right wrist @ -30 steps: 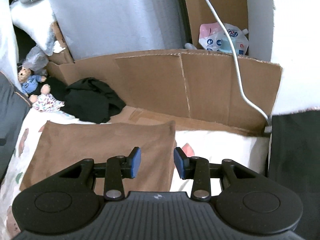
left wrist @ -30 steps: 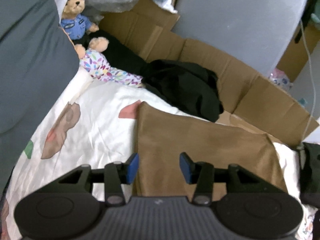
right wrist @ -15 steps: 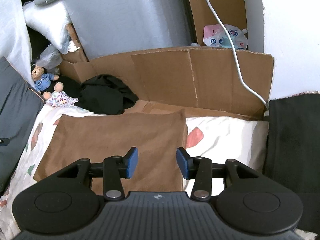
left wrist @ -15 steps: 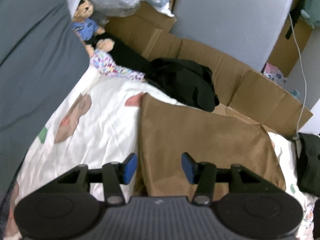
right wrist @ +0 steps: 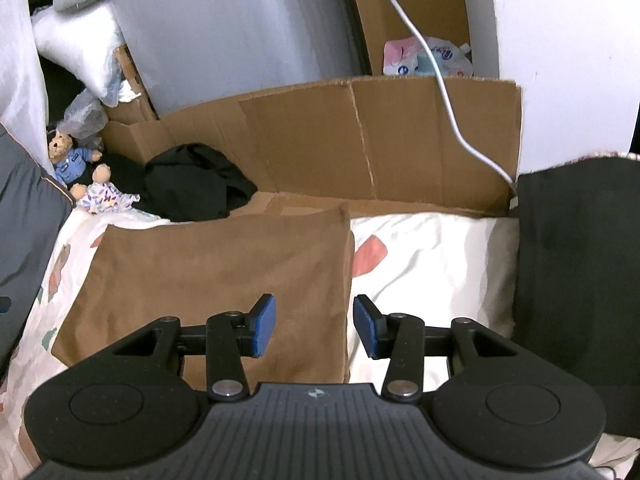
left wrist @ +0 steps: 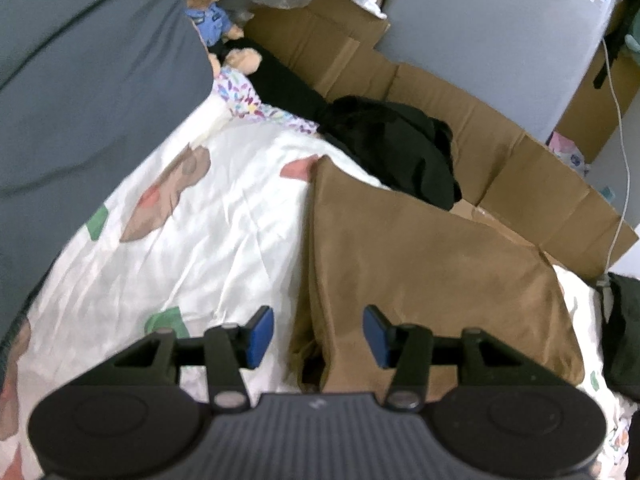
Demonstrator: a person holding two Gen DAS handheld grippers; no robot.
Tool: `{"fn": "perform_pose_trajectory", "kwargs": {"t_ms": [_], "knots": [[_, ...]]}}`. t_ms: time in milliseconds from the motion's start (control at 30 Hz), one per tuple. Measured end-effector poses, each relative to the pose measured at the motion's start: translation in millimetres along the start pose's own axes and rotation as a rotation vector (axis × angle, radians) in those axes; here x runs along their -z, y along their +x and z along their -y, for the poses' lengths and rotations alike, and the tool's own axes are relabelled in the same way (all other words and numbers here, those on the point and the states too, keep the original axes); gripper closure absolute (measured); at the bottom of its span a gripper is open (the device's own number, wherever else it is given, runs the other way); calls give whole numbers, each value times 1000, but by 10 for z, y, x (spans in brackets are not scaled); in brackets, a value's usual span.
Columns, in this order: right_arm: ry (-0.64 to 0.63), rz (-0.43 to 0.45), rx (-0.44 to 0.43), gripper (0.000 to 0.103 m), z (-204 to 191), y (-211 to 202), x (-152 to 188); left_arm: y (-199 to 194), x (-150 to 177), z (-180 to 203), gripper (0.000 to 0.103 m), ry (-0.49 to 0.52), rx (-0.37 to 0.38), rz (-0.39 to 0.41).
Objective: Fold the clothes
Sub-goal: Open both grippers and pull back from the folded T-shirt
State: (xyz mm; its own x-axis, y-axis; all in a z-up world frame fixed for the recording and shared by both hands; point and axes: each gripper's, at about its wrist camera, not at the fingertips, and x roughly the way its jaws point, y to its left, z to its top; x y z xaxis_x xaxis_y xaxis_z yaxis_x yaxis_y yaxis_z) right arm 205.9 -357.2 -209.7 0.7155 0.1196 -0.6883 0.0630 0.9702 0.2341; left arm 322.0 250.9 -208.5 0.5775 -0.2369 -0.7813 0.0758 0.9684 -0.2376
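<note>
Compared with a second ago, both views sit lower and closer over the bed: the brown folded garment [left wrist: 432, 272] now fills more of the left wrist view, and its near left corner has come in between the blue pads, while in the right wrist view the garment [right wrist: 216, 276] has slid toward the camera so that its right edge now runs between that tool's pads. The right tool [right wrist: 315, 326] stands a little wider than it did a second ago, its jaws released with nothing pinched; the left tool [left wrist: 318, 336] is likewise released, pads apart and hovering above the cloth with no clear contact. The only writing is on a pink and white pouch [right wrist: 426, 56] behind the cardboard [right wrist: 400, 140], and it is too small to read; a label high on the grey panel in the left wrist view is also illegible. The brown garment lies flat on the white patterned bedsheet [left wrist: 192, 248], the black crumpled garment [left wrist: 400, 144] beyond its far edge. A teddy bear in a blue shirt [left wrist: 210, 8] sits at the far left, beside a grey pillow [left wrist: 88, 92]. A white cable [right wrist: 448, 108] hangs across the cardboard.
</note>
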Motion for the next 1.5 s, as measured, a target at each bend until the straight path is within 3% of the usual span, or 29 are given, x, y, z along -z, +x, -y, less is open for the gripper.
{"fn": "perform_pose_trajectory", "kwargs": {"t_ms": [567,1300,1500], "knots": [[83,-73,12,56,226,490,409,616,415,-129,50,-32,-6,-86],[25,-90,-31,56,24,612,425,564,400,-72,50,-2,12,-61],[30,-92,-49,56,18,640,473,556,420,-73,50,21,-12,-71]]}}
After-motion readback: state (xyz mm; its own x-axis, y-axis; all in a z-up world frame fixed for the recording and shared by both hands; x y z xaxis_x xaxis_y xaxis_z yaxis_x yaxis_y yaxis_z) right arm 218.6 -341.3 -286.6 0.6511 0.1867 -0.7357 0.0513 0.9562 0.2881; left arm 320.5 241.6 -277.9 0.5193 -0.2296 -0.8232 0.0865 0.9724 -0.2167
